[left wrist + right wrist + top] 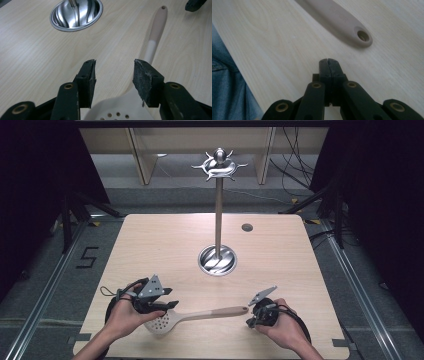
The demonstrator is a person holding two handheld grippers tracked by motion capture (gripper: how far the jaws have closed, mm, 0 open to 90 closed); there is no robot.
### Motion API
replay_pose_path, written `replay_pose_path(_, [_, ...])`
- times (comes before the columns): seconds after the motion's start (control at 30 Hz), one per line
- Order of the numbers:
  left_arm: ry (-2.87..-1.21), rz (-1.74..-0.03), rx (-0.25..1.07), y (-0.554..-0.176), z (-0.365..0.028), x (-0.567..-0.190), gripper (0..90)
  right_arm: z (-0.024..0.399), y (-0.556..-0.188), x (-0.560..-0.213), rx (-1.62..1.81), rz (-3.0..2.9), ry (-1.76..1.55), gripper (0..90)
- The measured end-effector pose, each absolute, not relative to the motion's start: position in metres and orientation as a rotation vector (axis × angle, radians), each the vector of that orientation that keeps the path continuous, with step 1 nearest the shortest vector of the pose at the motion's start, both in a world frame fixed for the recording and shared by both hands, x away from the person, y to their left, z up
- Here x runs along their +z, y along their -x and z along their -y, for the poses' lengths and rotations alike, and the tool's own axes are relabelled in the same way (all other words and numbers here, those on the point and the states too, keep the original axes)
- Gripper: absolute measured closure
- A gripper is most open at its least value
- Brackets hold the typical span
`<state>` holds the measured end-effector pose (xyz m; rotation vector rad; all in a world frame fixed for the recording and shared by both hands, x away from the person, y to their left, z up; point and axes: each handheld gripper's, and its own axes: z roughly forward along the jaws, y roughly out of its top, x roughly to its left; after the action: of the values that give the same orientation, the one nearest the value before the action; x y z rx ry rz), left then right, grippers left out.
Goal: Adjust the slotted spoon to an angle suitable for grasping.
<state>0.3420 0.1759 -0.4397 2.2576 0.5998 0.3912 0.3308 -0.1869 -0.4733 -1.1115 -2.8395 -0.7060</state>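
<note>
One slotted spoon (192, 316) lies flat on the wooden table (280, 255), its perforated white head toward the left gripper (167, 301) and its tan handle end toward the right gripper (250, 321).

The left gripper view shows detail that the high view lacks: the two pads (146, 80) stand apart at a moderate gap and straddle the neck of the slotted spoon (152, 40) where the head narrows into the handle. Bare table is visible between each pad and the spoon, so nothing is clamped. The perforated head lies below and between the jaws; the handle runs ahead of them. Ahead and to the left of the jaws sits the round steel base (76, 13).

The right gripper view shows the right gripper (329, 61) with both jaws pressed together and nothing between them. The handle's hanging hole (363, 36) lies just ahead and to the right of the tips, apart from them. Blue denim (223, 82) appears left of the jaws.

The high view alone shows the whole utensil stand (218, 210): one base, one upright pole, one hook crown.

Count: two grippers, one spoon, one stand.
</note>
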Motion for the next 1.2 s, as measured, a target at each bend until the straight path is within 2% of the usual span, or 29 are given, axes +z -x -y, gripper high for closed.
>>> replay_pose_path(0.2, [-2.269, -0.595, 0.430, -0.338, -0.184, -0.441, 51.1, 0.163, -0.350, -0.476, -0.647, 2.827, 1.127, 90.0])
replay_pose_path(0.4, [-2.239, -0.636, 0.401, -0.335, -0.187, -0.443, 50.0, 0.143, -0.362, -0.476, -0.577, 2.807, 1.169, 90.0])
replay_pose_path(1.2, [-2.242, -0.644, 0.397, -0.335, -0.187, -0.443, 48.5, 0.122, -0.400, -0.474, -0.635, 2.919, 1.229, 90.0])
